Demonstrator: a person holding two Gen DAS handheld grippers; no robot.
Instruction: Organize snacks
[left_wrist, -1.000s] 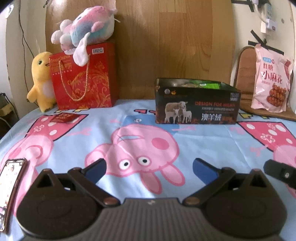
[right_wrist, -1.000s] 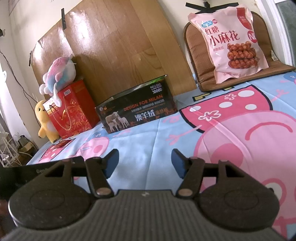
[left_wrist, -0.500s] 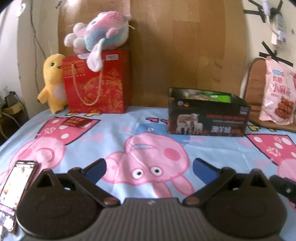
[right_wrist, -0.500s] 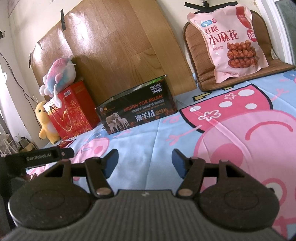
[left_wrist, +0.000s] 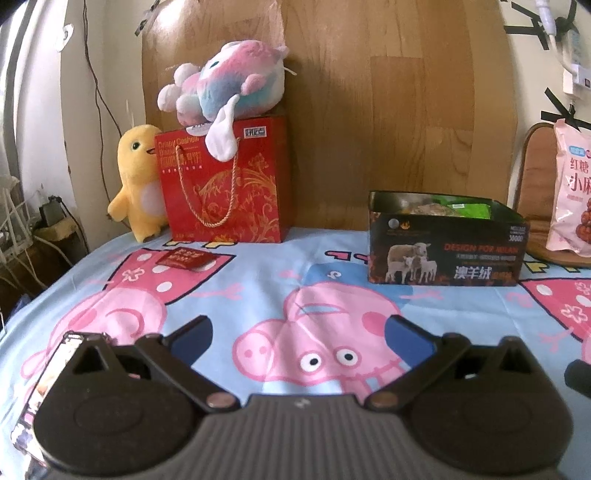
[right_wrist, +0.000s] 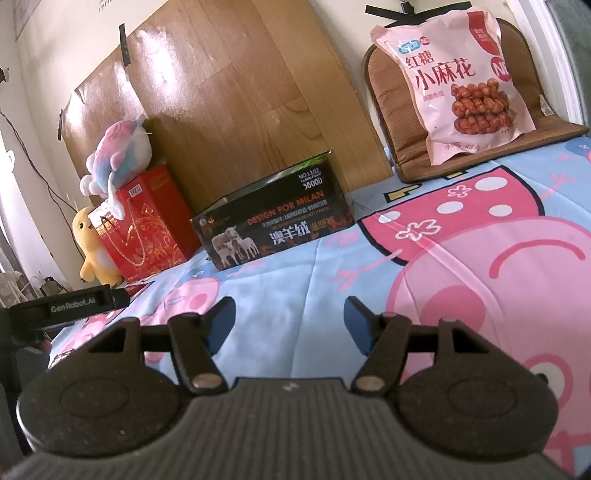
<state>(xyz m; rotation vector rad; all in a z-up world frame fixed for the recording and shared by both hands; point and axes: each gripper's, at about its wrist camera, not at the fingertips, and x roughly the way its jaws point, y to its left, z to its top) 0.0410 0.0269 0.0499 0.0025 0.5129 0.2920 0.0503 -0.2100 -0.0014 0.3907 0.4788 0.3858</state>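
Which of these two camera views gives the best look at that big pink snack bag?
The right wrist view. There the whole pink snack bag shows, leaning on a brown cushion, with its lettering and the picture of the fried twists clear. The left wrist view catches only its left part, cut off by the frame edge.

Left gripper level and low, 2 blue-padded fingers spread wide, nothing between them, right gripper likewise spread and empty, tilted slightly, left unit's black body visible at the right view's left edge
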